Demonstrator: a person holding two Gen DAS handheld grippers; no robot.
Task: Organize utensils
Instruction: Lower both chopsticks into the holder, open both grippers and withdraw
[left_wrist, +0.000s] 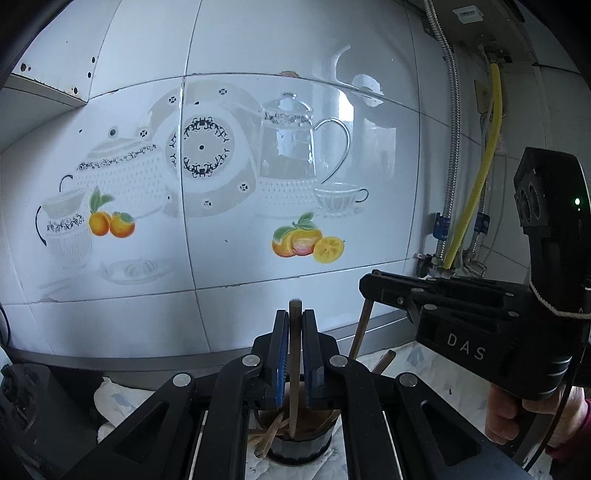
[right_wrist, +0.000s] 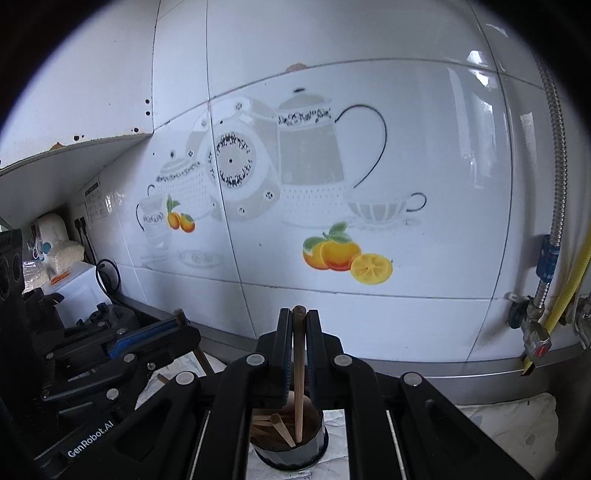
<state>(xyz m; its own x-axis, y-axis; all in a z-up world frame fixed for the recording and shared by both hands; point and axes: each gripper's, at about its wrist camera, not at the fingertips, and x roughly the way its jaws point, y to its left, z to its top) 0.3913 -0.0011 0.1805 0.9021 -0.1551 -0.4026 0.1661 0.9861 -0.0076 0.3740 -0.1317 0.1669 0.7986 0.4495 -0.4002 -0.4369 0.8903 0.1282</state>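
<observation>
White tiles printed with teapots and oranges (right_wrist: 347, 254) are filling the background. I am clamping one brown chopstick (left_wrist: 294, 369) in my left gripper (left_wrist: 295, 354) and another chopstick (right_wrist: 299, 373) in my right gripper (right_wrist: 298, 354), both standing over the dark round holder (right_wrist: 288, 452), whose base my gripper frames are hiding. Loose sticks inside it are lying partly covered.
</observation>
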